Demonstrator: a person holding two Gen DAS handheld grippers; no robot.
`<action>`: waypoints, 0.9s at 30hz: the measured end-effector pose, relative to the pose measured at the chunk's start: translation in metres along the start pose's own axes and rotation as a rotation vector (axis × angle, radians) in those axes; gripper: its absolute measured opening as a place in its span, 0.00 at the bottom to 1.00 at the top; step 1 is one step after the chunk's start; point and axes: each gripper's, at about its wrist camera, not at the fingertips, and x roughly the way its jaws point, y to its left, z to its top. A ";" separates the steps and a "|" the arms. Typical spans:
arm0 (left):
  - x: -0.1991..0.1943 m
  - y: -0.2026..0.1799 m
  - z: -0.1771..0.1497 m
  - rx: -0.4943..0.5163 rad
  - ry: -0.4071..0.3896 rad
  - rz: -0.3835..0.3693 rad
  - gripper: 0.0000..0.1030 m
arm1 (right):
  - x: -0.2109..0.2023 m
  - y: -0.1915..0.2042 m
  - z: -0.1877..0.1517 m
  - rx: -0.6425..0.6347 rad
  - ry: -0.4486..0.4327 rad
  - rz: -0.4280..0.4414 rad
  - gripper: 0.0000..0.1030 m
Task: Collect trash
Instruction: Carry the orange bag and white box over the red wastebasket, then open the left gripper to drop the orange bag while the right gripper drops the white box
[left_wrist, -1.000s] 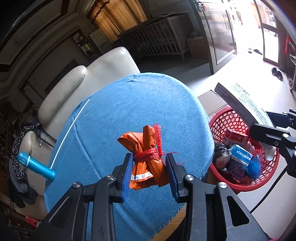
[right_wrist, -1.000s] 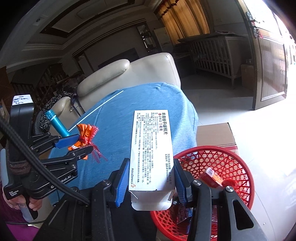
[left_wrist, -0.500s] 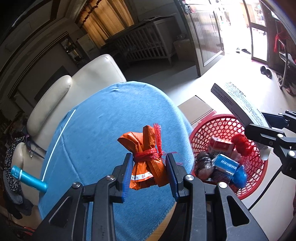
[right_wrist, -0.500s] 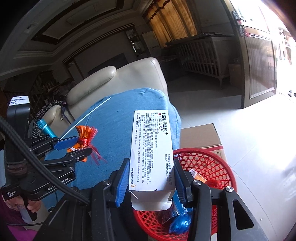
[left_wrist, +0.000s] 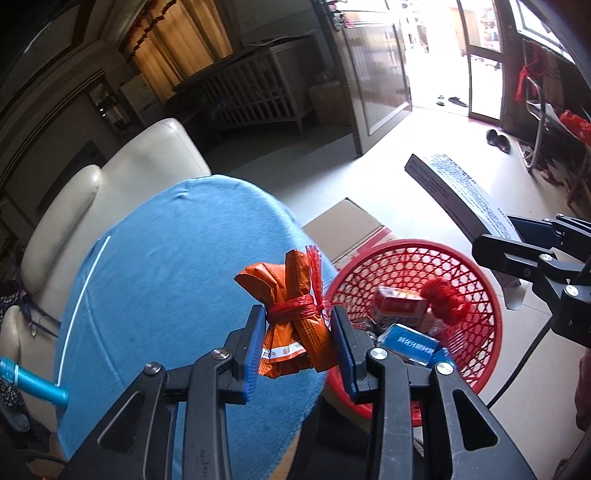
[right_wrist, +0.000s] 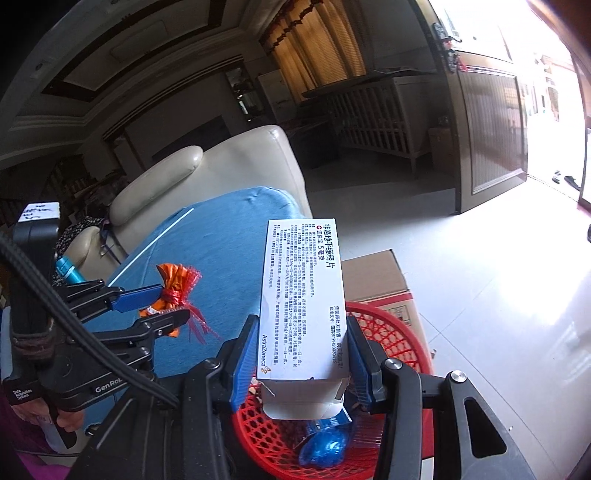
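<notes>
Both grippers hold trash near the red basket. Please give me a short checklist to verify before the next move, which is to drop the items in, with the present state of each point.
1. Left gripper holds the orange wrapper bundle firmly: ok.
2. Right gripper holds the white medicine box firmly: ok.
3. The box is above the red basket: ok, its lower end hangs over the opening.
4. The bundle is above the basket: not ok, it appears over the edge of the blue tablecloth.
5. Room in the basket: ok, the contents sit below the rim.
6. The grippers are apart: ok.

One red basket (left_wrist: 476, 266), two claws, one orange wrapper bundle (left_wrist: 295, 314), one white medicine box (right_wrist: 301, 299).
</notes>
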 end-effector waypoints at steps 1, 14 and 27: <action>0.002 -0.002 0.001 0.005 -0.002 -0.008 0.37 | -0.002 -0.005 0.000 0.006 0.000 -0.007 0.46; 0.010 -0.027 0.007 0.027 -0.004 -0.167 0.37 | -0.015 -0.030 -0.003 0.060 0.008 -0.066 0.46; 0.009 -0.024 -0.002 -0.016 -0.020 -0.272 0.55 | -0.002 -0.031 -0.009 0.082 0.083 -0.046 0.48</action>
